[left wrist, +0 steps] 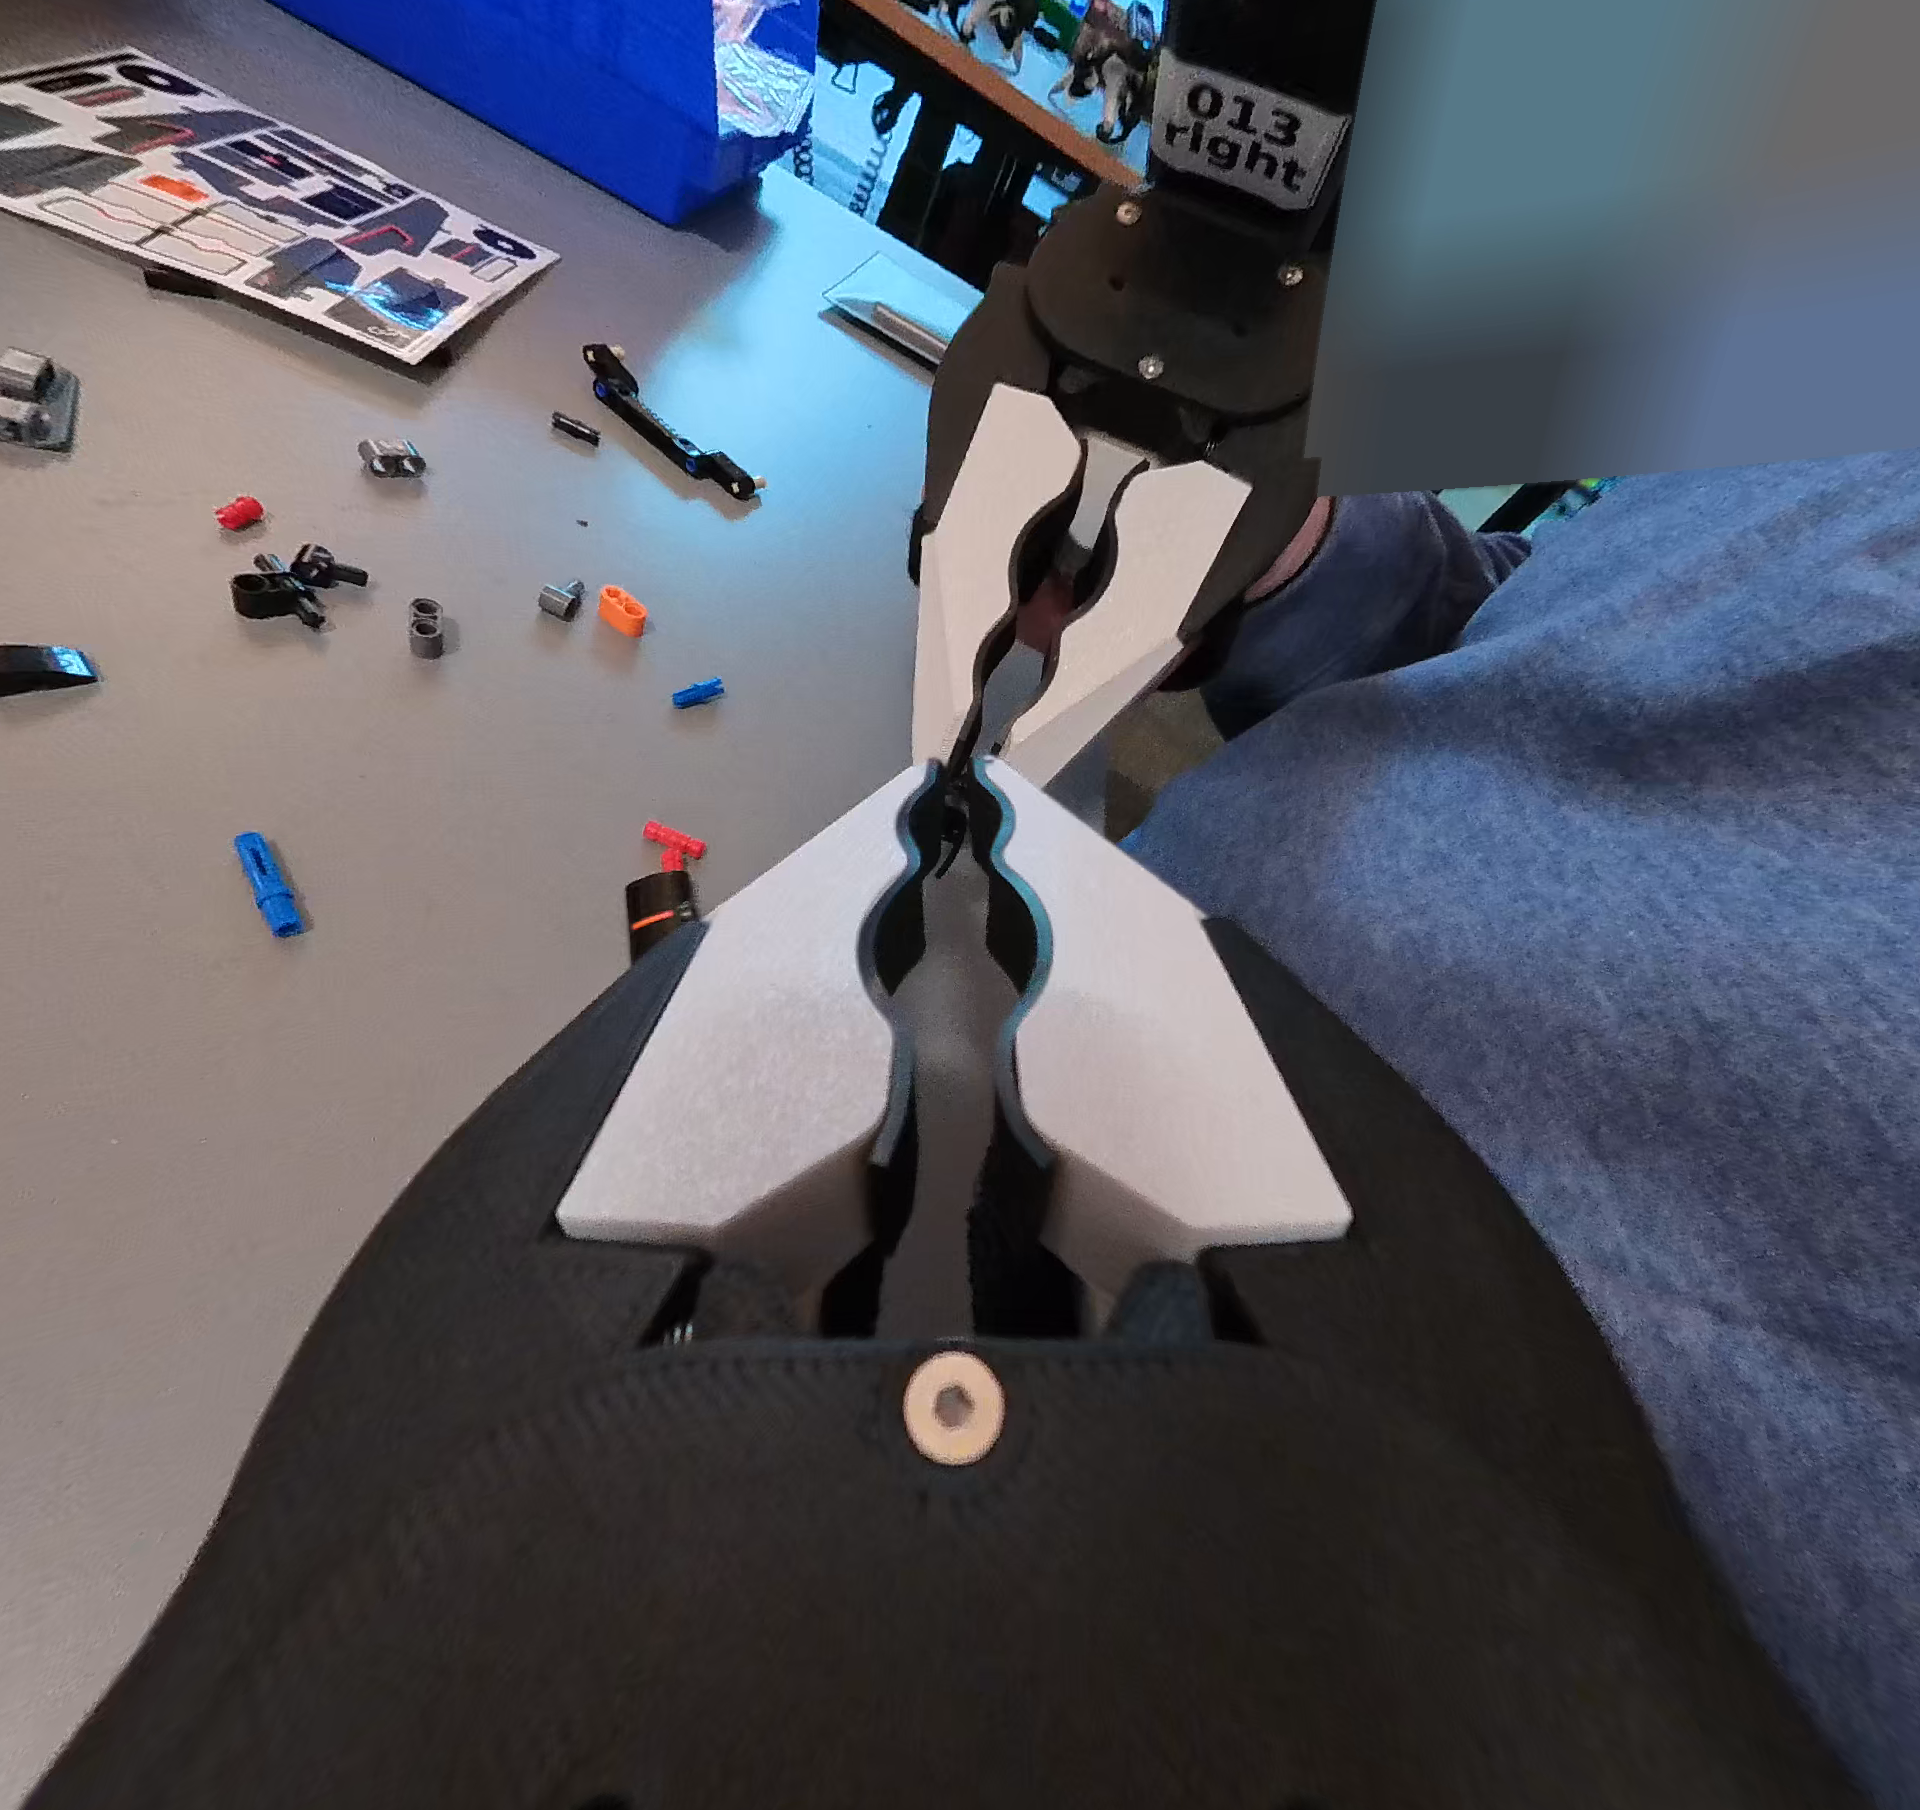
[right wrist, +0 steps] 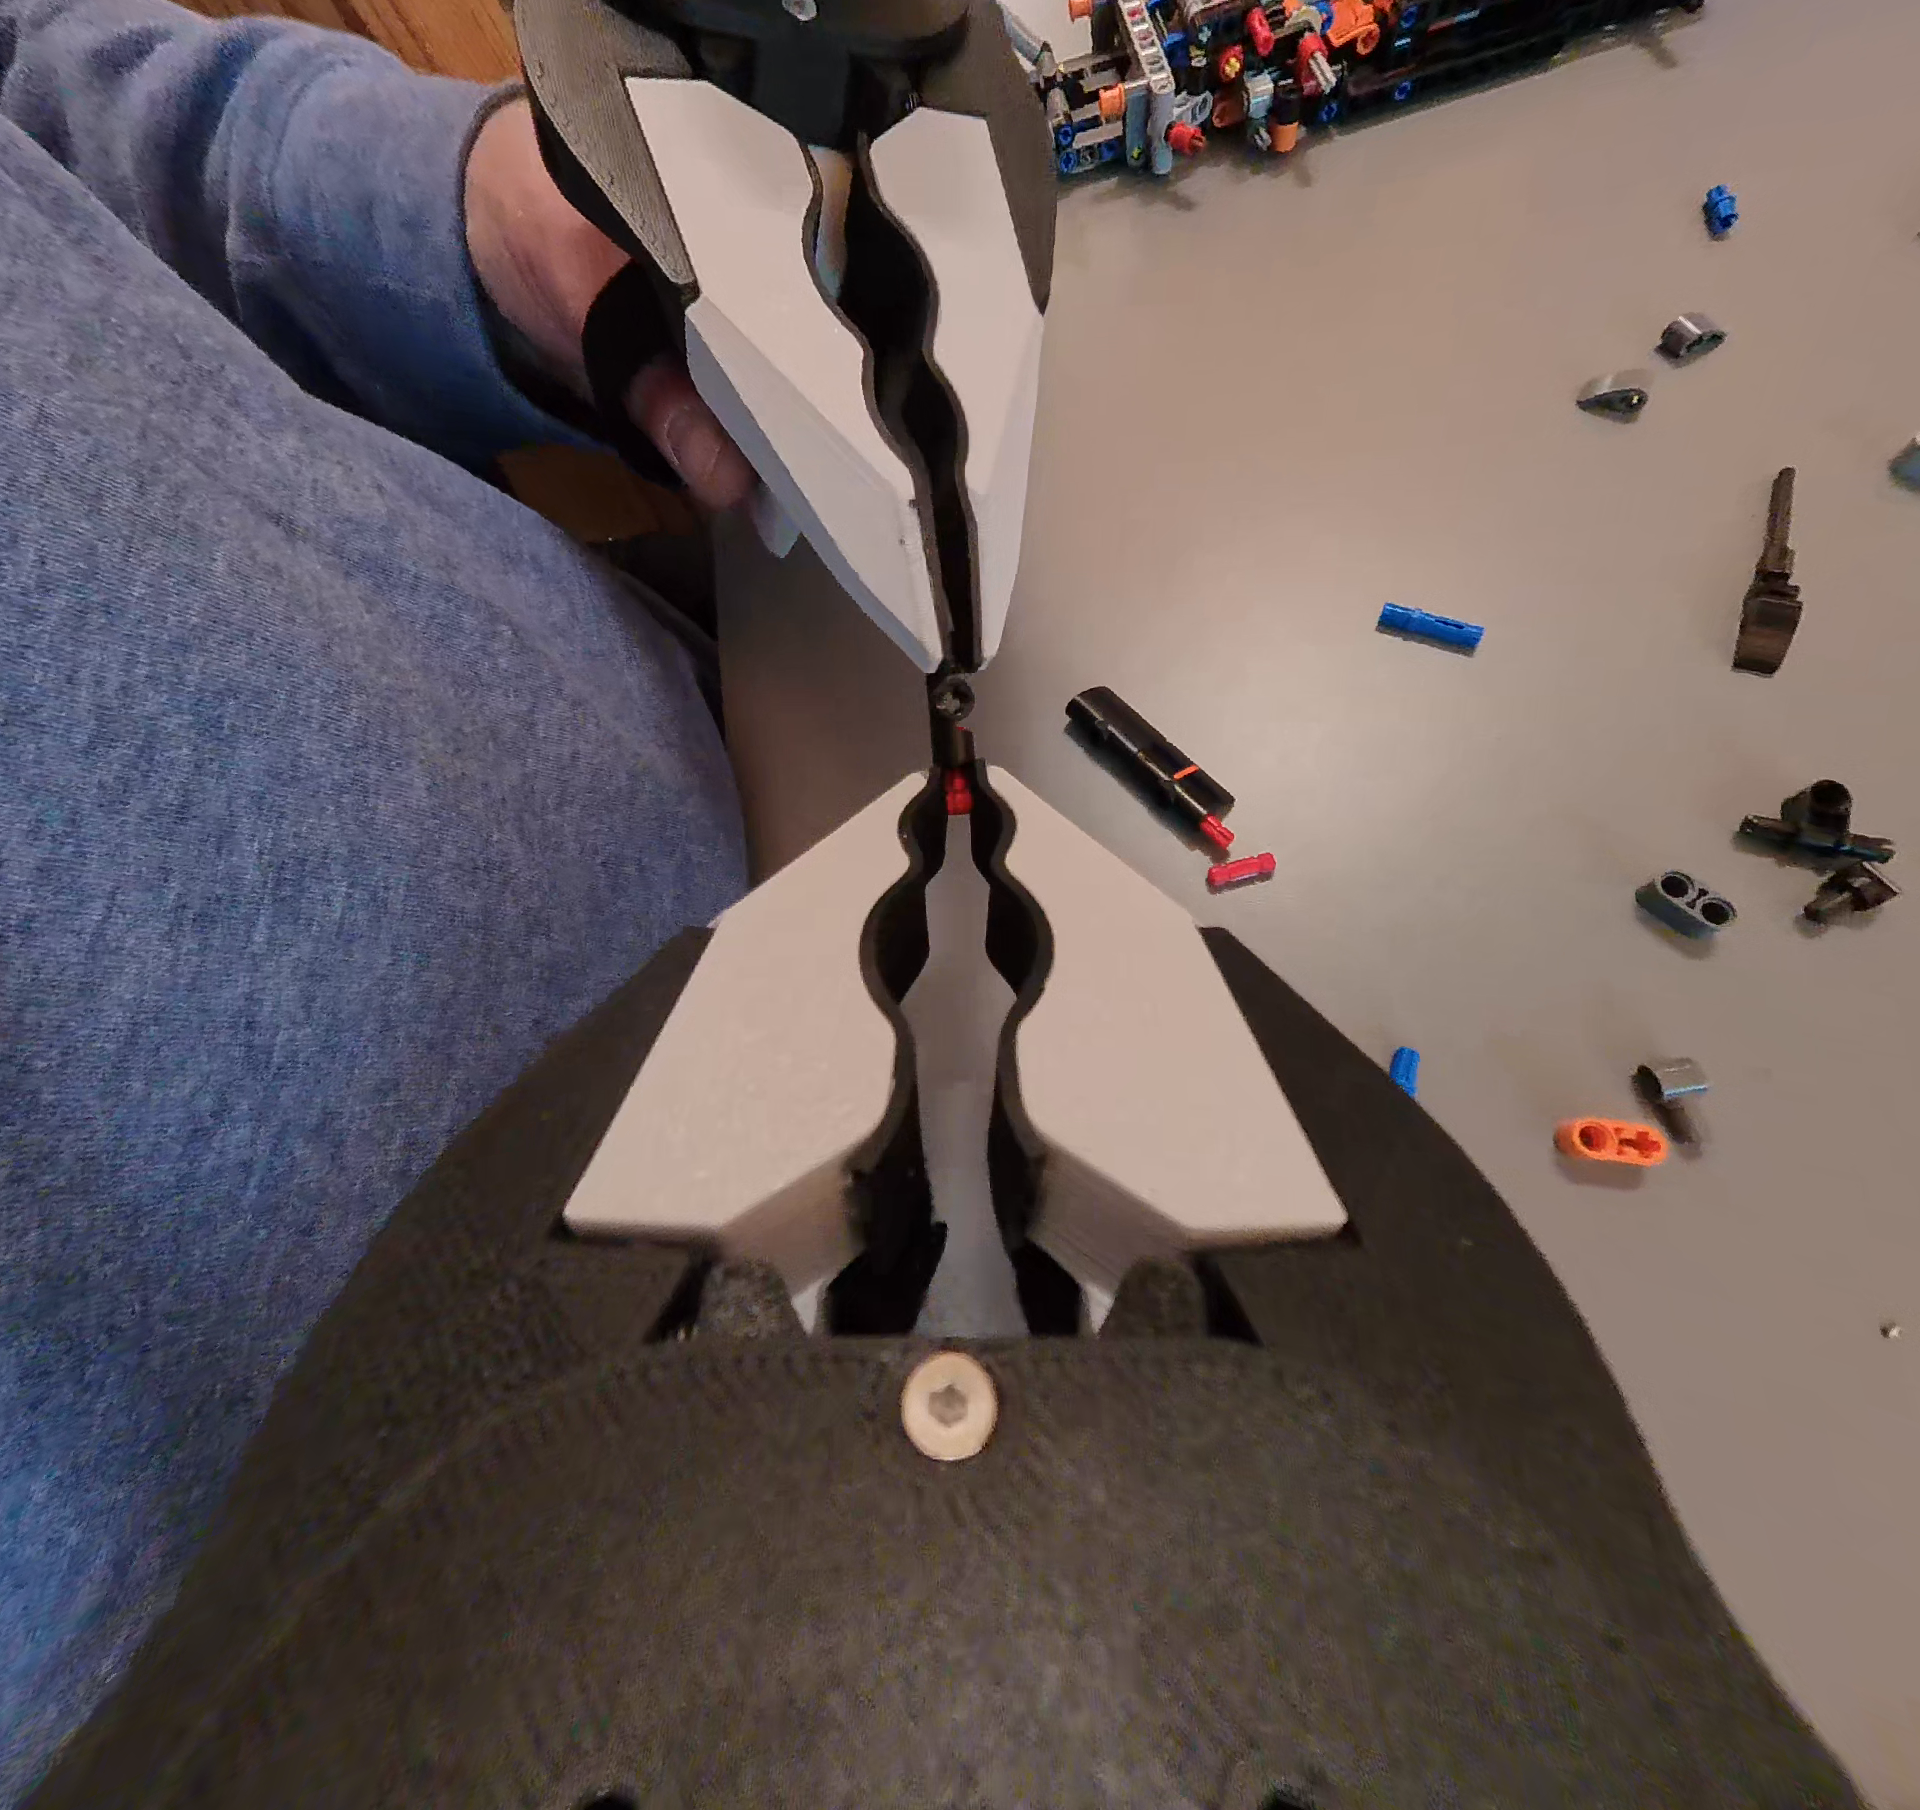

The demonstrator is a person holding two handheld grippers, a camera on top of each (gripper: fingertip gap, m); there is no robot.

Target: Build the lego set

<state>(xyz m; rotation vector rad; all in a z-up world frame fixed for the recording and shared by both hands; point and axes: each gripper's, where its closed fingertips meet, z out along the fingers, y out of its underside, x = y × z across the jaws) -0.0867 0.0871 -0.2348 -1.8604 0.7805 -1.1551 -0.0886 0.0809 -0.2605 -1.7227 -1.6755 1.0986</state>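
Note:
Both grippers meet tip to tip above the grey table's near edge, in front of a person in blue. My left gripper (left wrist: 956, 786) is shut on a small black connector (right wrist: 951, 696); in the right wrist view it comes down from the top (right wrist: 951, 664). My right gripper (right wrist: 956, 781) is shut on a small red piece (right wrist: 957, 792) with a black pin that reaches up to the connector. In the left wrist view the right gripper (left wrist: 971, 750) comes in from above, and the pieces are mostly hidden between the tips. The part-built Lego model (right wrist: 1382, 25) lies at the far right.
Loose pieces lie on the table (left wrist: 436, 1085): a black beam (left wrist: 670, 420), an orange link (left wrist: 621, 610), a blue pin (left wrist: 268, 882), a black cylinder with a red end (right wrist: 1148, 758). A sticker sheet (left wrist: 260, 202) and a blue bin (left wrist: 468, 25) are at the far left. The grippers are tip to tip, or close to it. Both grippers' tips are roughly 30 cm from the part-built Lego model (right wrist: 1382, 25).

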